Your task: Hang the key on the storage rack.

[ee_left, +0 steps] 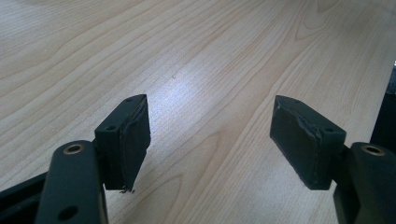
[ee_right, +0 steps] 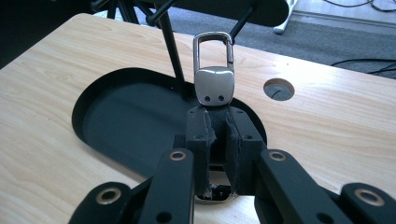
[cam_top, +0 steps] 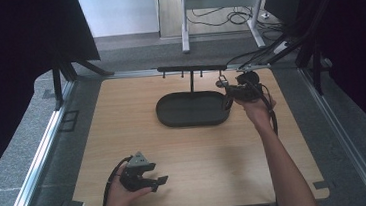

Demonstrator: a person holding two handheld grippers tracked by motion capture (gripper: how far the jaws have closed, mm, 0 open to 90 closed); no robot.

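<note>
- The left gripper (cam_top: 154, 183) rests at the near left of the wooden bench (cam_top: 200, 151), its jaws standing wide apart with nothing between them (bare wood grain shows in the gap).
- Farther off, at the far right, the right gripper (cam_top: 225, 96) has its jaws clamped on a metal key clip (ee_right: 214, 70), held upright above the right end of the black oval tray (cam_top: 172, 116).
- Beyond the tray, a black hook stand (cam_top: 190, 69) rises from it, its bar hanging level over the far edge.
</note>
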